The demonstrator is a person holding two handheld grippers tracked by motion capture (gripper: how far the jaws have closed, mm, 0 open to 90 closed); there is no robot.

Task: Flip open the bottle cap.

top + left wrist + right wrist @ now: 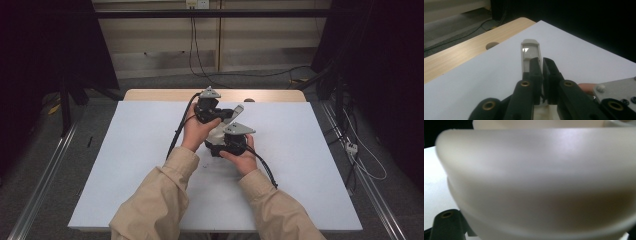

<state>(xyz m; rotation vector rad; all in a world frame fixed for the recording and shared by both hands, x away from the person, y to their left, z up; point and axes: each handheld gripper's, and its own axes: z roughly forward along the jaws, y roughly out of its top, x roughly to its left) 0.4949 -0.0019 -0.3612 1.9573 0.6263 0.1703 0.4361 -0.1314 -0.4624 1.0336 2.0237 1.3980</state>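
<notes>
The left gripper [542, 65] pinched the pale lid [531, 53] pointing away, while the right gripper [226, 146], grip untellable, pressed against the cream container [541, 182].

**No readable markings from my station**

I find no text, label, brand, number or sign that I can read in any of my feeds. The pale plastic piece [530, 53] near the claws carries no legible print, the white sheet [150, 150] on the counter is blank, and the small fittings on the far wall [196, 4] are too small for me to make out.
</notes>
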